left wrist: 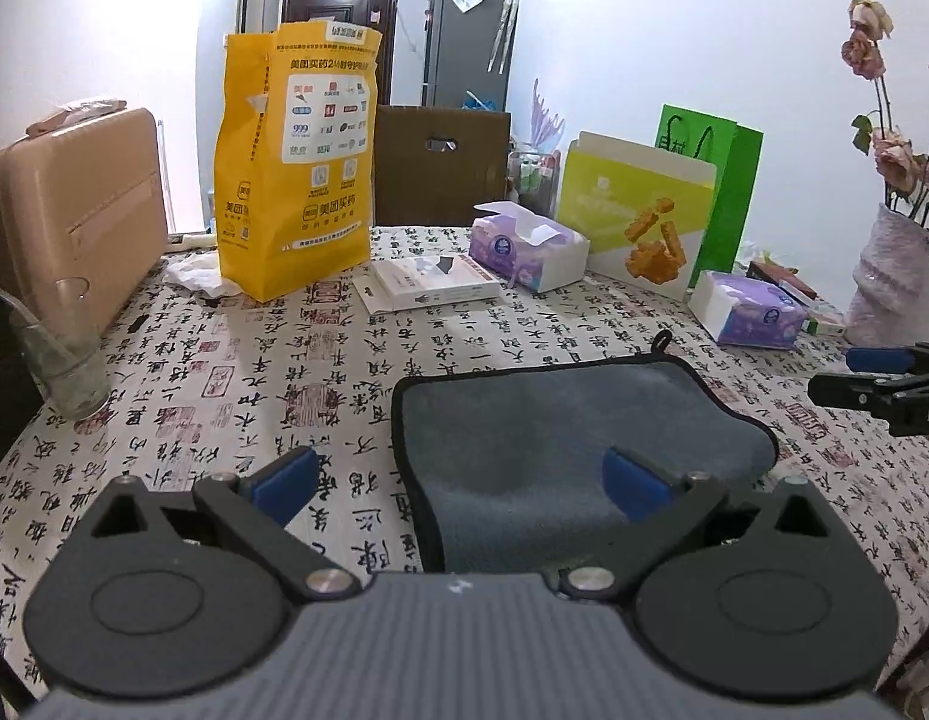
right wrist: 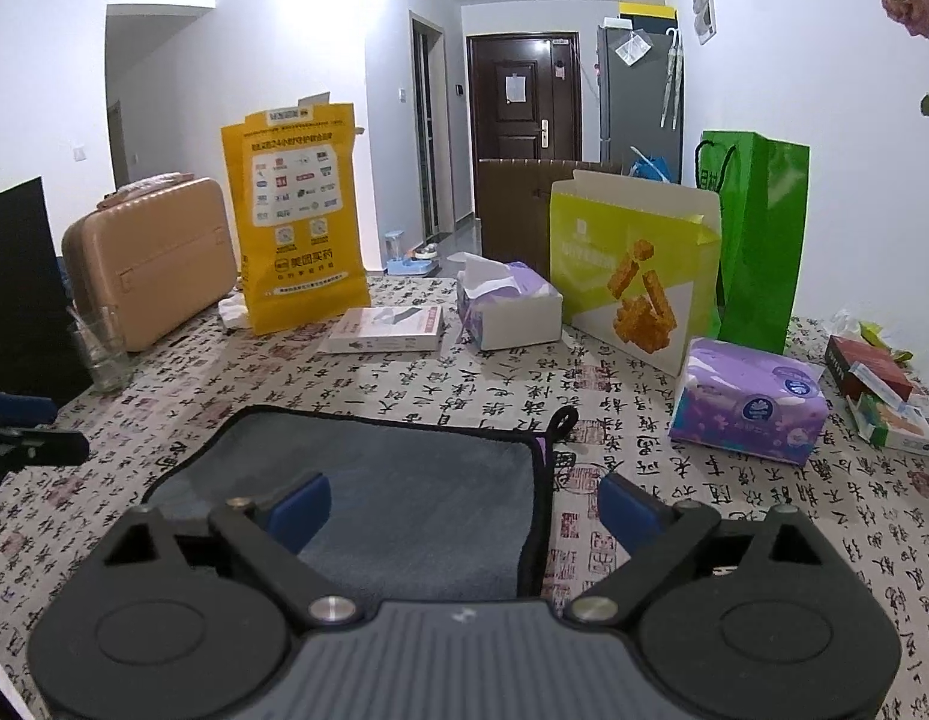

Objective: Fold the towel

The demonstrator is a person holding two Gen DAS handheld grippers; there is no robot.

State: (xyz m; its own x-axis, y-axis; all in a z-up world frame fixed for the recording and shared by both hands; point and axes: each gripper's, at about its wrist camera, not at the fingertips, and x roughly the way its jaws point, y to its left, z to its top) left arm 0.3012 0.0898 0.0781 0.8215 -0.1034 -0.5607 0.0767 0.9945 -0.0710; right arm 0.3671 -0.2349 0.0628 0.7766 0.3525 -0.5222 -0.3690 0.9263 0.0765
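The left gripper is held low and level, with its two blue pads spread wide apart and nothing between them. The right gripper is in the same pose, jaws wide, its blue pads gripping nothing.

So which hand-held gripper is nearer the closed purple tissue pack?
Right hand-held gripper: purple tissue pack just ahead, to its right. Left hand-held gripper sits across the grey towel.
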